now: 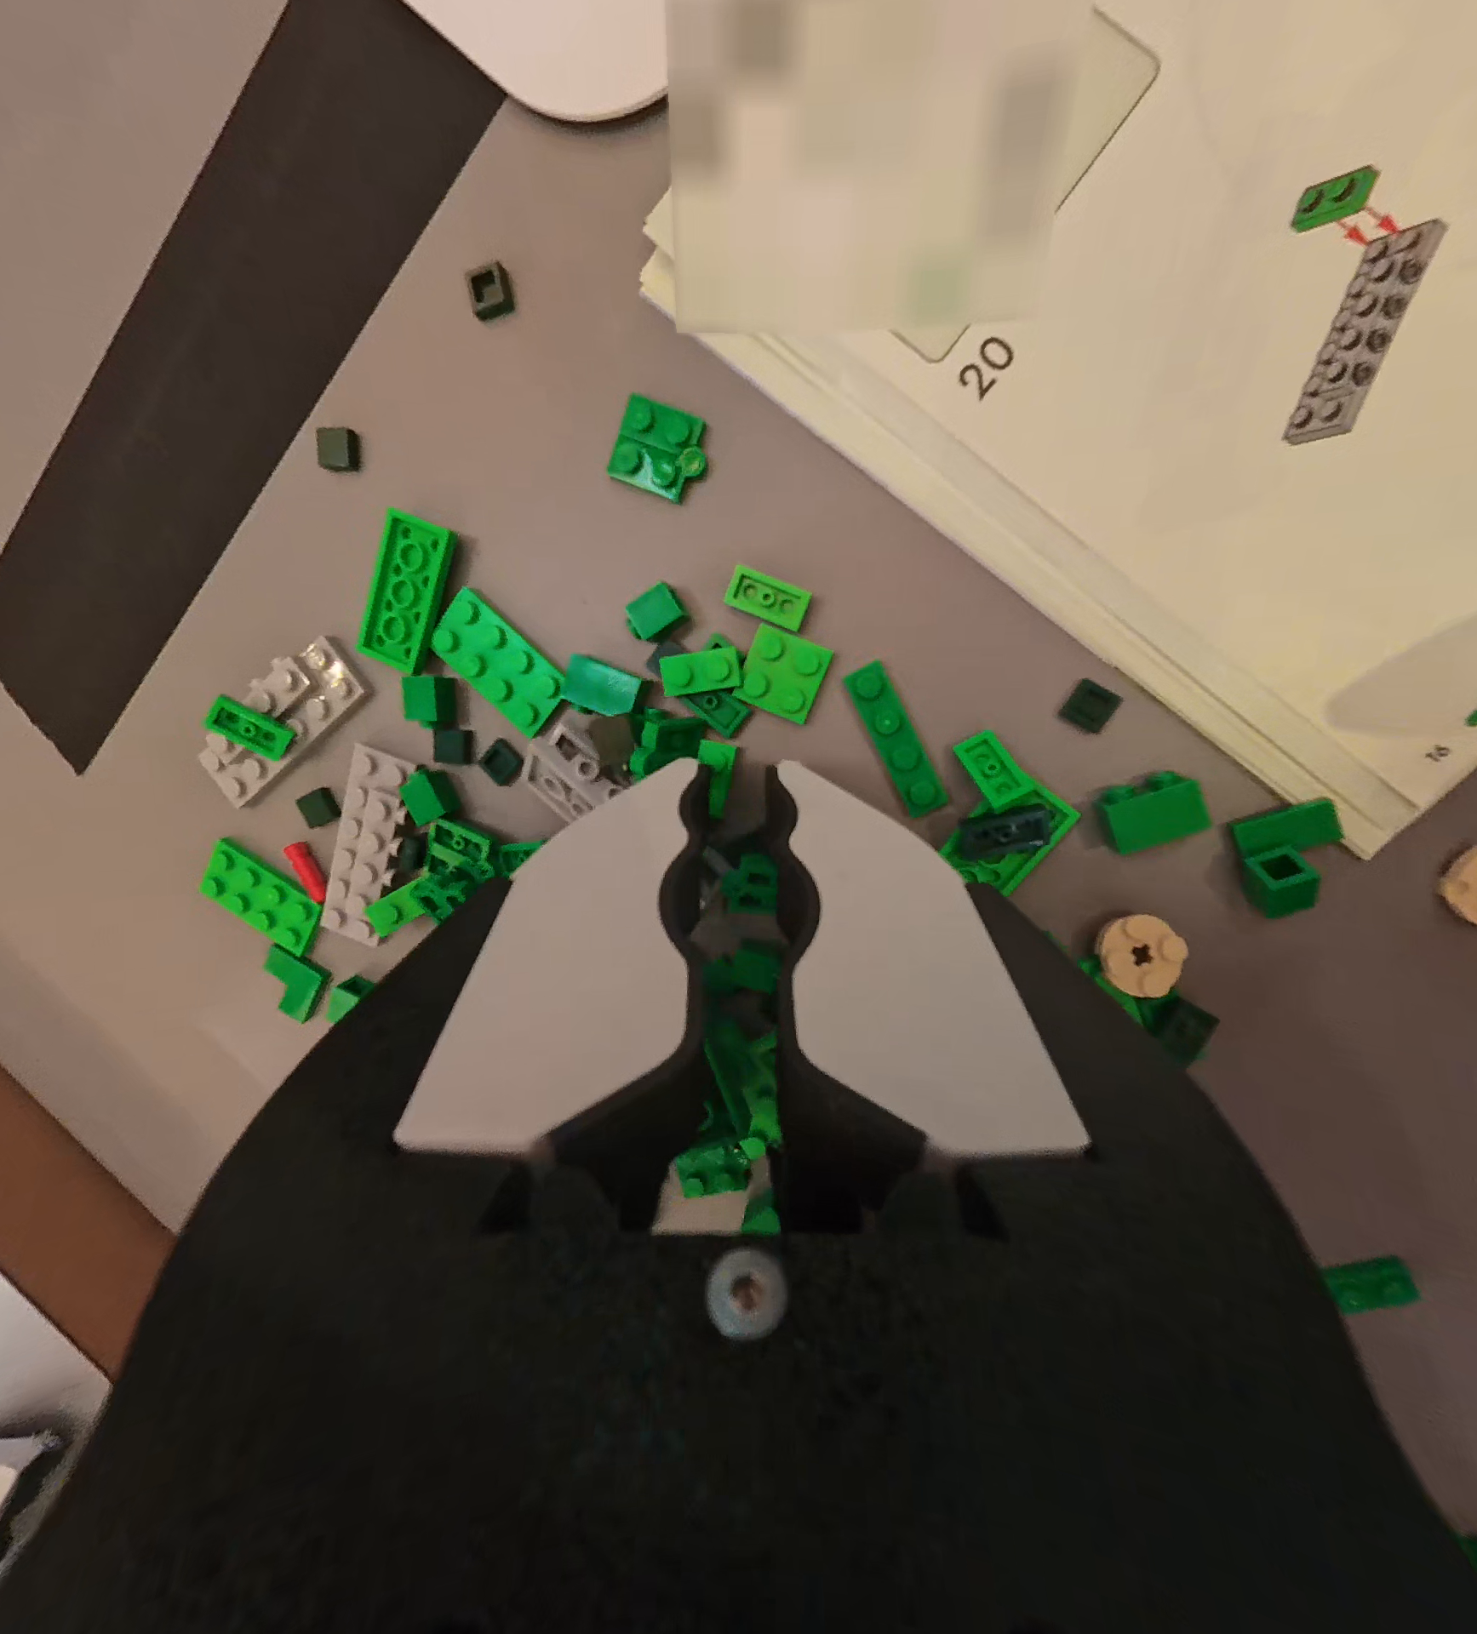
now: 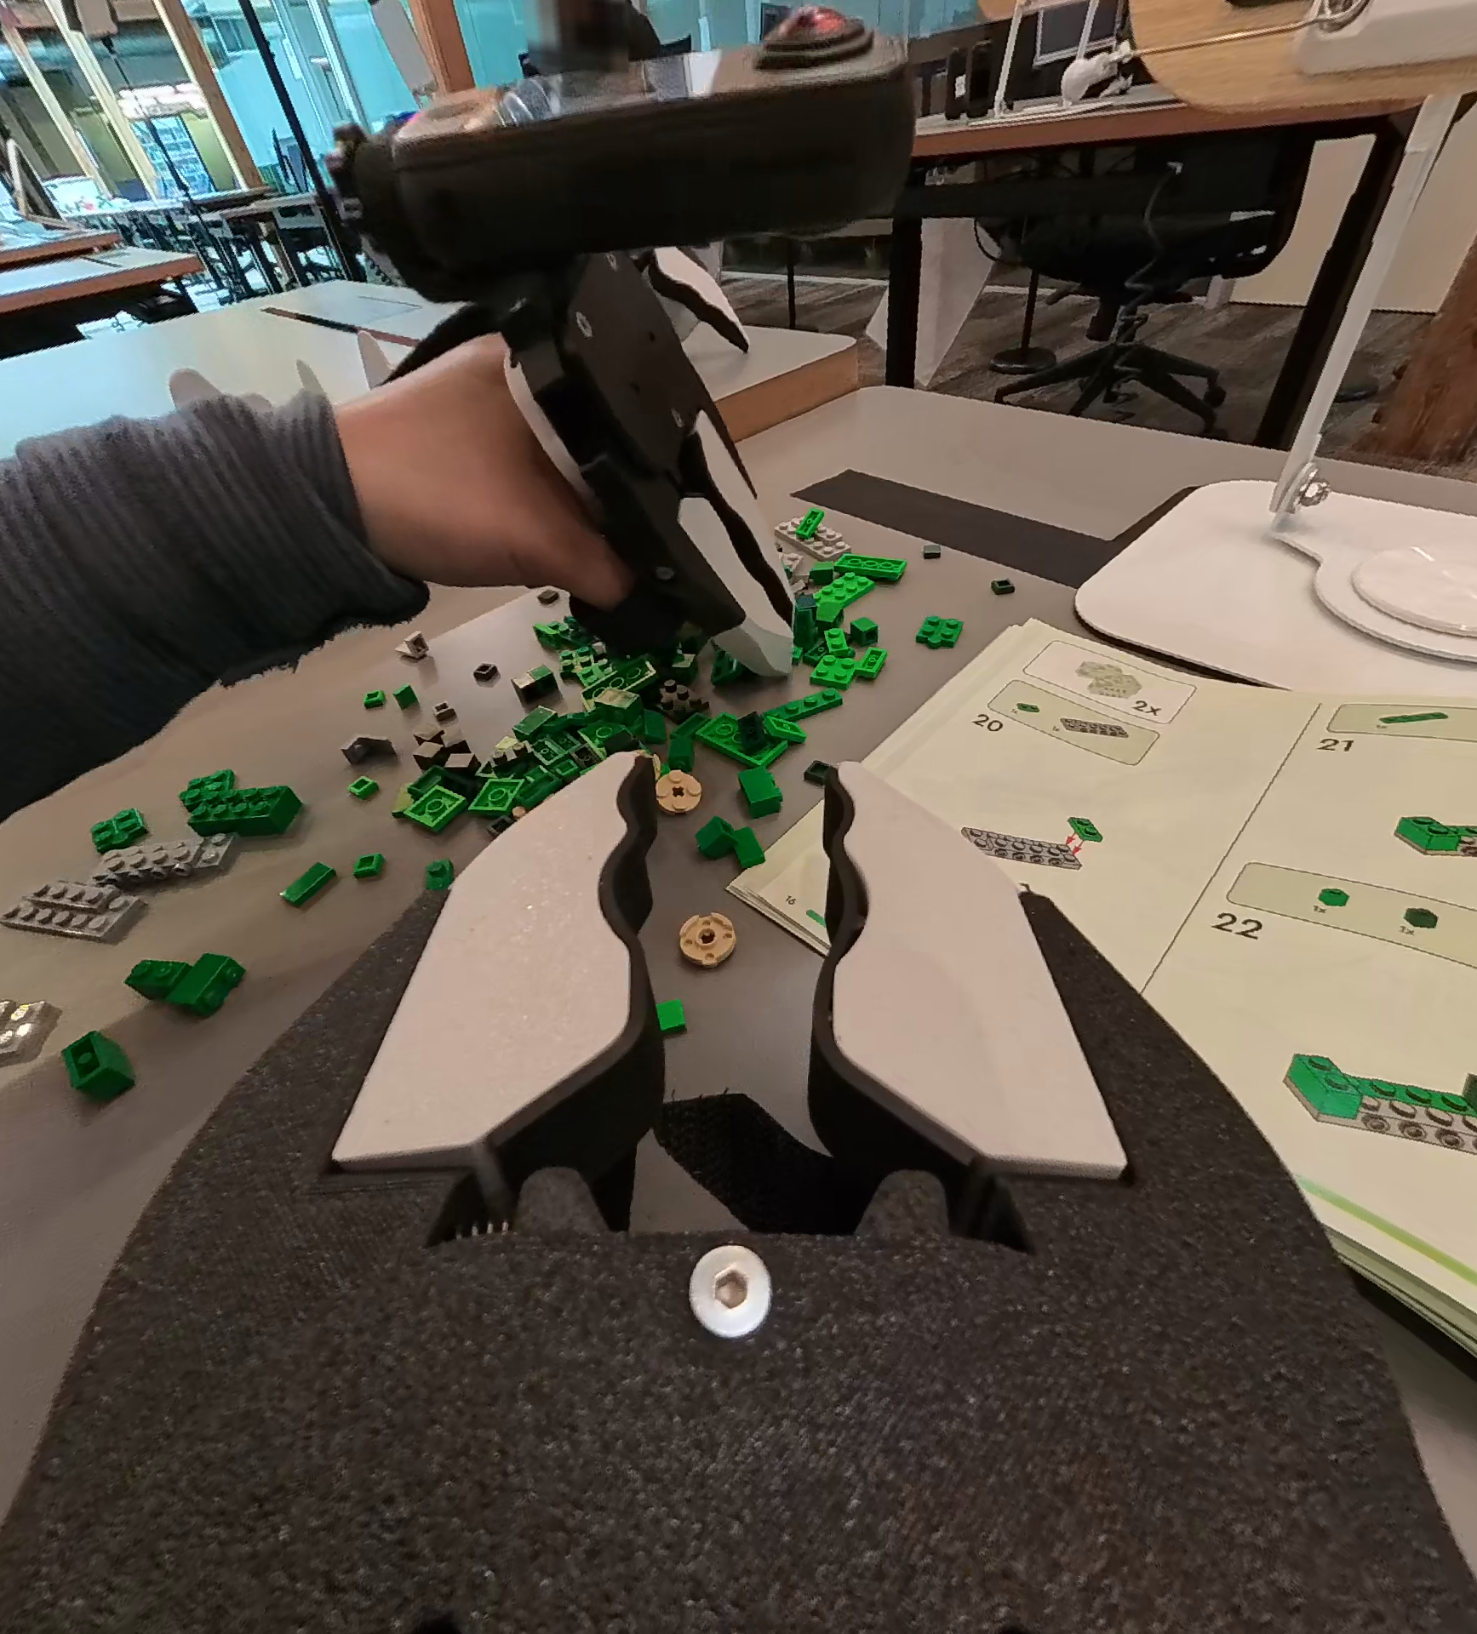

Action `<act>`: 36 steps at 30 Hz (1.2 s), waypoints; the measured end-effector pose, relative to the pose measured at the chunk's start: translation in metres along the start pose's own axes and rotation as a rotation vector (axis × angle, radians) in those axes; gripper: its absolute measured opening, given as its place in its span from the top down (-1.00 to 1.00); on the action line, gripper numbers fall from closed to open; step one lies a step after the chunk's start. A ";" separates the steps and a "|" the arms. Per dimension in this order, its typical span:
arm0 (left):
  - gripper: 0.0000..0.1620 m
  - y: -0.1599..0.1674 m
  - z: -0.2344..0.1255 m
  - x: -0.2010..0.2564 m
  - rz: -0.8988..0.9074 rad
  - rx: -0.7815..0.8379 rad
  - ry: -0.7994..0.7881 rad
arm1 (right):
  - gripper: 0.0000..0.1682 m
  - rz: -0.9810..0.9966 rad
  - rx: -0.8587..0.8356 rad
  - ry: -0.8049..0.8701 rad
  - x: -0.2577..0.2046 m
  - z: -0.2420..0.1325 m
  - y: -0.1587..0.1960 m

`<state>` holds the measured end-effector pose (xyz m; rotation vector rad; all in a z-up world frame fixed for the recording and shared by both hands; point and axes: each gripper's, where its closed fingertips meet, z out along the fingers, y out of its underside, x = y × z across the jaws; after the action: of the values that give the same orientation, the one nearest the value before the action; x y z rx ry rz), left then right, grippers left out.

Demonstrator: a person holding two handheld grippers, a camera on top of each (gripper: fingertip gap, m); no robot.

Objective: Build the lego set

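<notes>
Many loose green and grey Lego pieces [image 1: 500, 659] lie in a pile on the grey table. My left gripper [image 1: 730, 774] points down into the pile with its jaws nearly together, and a small green piece [image 1: 719, 767] sits between the tips. The right wrist view shows this gripper [image 2: 761, 650] held by a hand, tips touching the pile [image 2: 611, 734]. My right gripper [image 2: 742, 767] is open and empty, low over the table in front of the pile. Two tan round pieces [image 2: 707, 939] lie between its fingers. A long grey plate [image 1: 363, 840] lies at the pile's left.
An open instruction booklet [image 2: 1247, 884] lies right of the pile; it also shows in the left wrist view [image 1: 1159, 442]. A white lamp base [image 2: 1247, 575] stands behind it. Grey plates [image 2: 71, 911] and green bricks [image 2: 239, 805] lie at the left. A black strip [image 1: 186, 398] crosses the table. The long grey plate [image 1: 363, 840] sits 8 cm or so from the ends of my left fingers.
</notes>
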<state>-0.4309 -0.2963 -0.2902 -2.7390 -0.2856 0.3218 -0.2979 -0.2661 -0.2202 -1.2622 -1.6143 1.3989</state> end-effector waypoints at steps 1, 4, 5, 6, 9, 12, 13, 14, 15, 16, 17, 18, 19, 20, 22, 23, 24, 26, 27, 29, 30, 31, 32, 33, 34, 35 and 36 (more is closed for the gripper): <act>0.86 0.000 0.000 0.000 0.006 -0.006 -0.003 | 0.58 0.001 0.001 0.000 0.000 0.000 0.000; 0.86 0.001 0.000 -0.001 0.035 -0.024 -0.021 | 0.58 0.002 0.002 0.000 0.000 0.000 0.000; 0.85 0.001 0.000 -0.002 0.046 -0.030 -0.028 | 0.58 0.002 0.002 0.000 0.000 0.000 0.000; 0.85 0.002 -0.001 -0.002 0.060 -0.033 -0.032 | 0.58 0.001 0.003 0.000 0.000 0.000 0.000; 0.84 0.000 -0.003 -0.003 0.093 -0.016 -0.041 | 0.58 0.002 0.003 -0.001 0.000 0.000 0.000; 0.85 -0.002 -0.005 -0.004 0.106 0.005 -0.036 | 0.58 0.002 0.003 -0.002 0.000 0.000 0.000; 0.85 -0.002 -0.005 -0.005 0.111 0.003 -0.037 | 0.58 0.002 0.003 -0.003 0.000 0.000 0.000; 0.86 -0.001 -0.004 -0.005 0.115 -0.004 -0.037 | 0.58 0.001 0.003 -0.003 0.000 0.000 0.000; 0.86 -0.001 -0.004 -0.005 0.121 -0.010 -0.037 | 0.58 0.000 0.004 -0.003 0.000 0.000 0.000; 0.86 -0.001 -0.003 -0.006 0.128 -0.016 -0.043 | 0.58 -0.001 0.003 -0.003 -0.001 0.000 0.000; 0.86 -0.001 -0.002 -0.007 0.135 -0.023 -0.053 | 0.58 -0.001 0.003 -0.004 -0.001 0.000 -0.001; 0.86 0.000 -0.002 -0.009 0.139 -0.029 -0.058 | 0.58 -0.001 0.003 -0.004 -0.001 0.000 -0.001; 0.85 0.000 -0.001 -0.009 0.140 -0.031 -0.056 | 0.58 -0.001 0.004 -0.004 -0.001 0.000 -0.001; 0.85 0.000 0.000 -0.010 0.135 -0.033 -0.054 | 0.58 0.000 0.004 -0.004 -0.001 0.000 -0.001; 0.85 0.000 0.002 -0.010 0.118 -0.032 -0.029 | 0.58 0.002 0.004 -0.005 0.000 0.000 -0.001; 0.88 0.000 0.002 -0.009 0.108 -0.030 -0.010 | 0.58 0.002 0.004 -0.005 0.000 0.000 -0.001; 0.91 0.001 0.002 -0.008 0.098 -0.030 0.010 | 0.58 0.002 0.004 -0.005 0.000 0.000 -0.001; 0.92 0.001 0.001 -0.006 0.087 -0.018 0.037 | 0.58 0.001 0.005 -0.005 -0.001 0.000 -0.001; 0.94 0.000 0.000 -0.005 0.090 0.002 0.042 | 0.58 0.001 0.006 -0.004 0.000 0.000 -0.001; 0.95 -0.004 -0.006 -0.002 0.102 0.068 0.038 | 0.58 0.001 0.017 0.001 0.000 -0.001 -0.003; 0.95 -0.005 -0.011 0.000 0.110 0.101 0.030 | 0.58 0.004 0.028 0.005 0.001 -0.002 -0.005; 0.95 -0.006 -0.017 0.004 0.120 0.132 0.021 | 0.58 0.009 0.041 0.007 0.002 -0.003 -0.007; 0.95 -0.007 -0.024 0.010 0.127 0.160 0.018 | 0.58 0.018 0.055 0.011 0.003 -0.004 -0.009; 0.95 -0.007 -0.032 0.018 0.132 0.182 0.021 | 0.58 0.024 0.072 0.018 0.005 -0.006 -0.012; 0.95 -0.006 -0.040 0.030 0.140 0.204 0.037 | 0.58 0.026 0.090 0.029 0.008 -0.008 -0.015; 0.95 -0.006 -0.048 0.046 0.155 0.231 0.068 | 0.58 0.024 0.107 0.044 0.012 -0.011 -0.018; 0.95 -0.005 -0.056 0.067 0.175 0.257 0.111 | 0.58 0.018 0.125 0.063 0.016 -0.014 -0.022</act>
<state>-0.3535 -0.2942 -0.2494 -2.5192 0.0246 0.2331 -0.2958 -0.2453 -0.1978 -1.2379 -1.4532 1.4334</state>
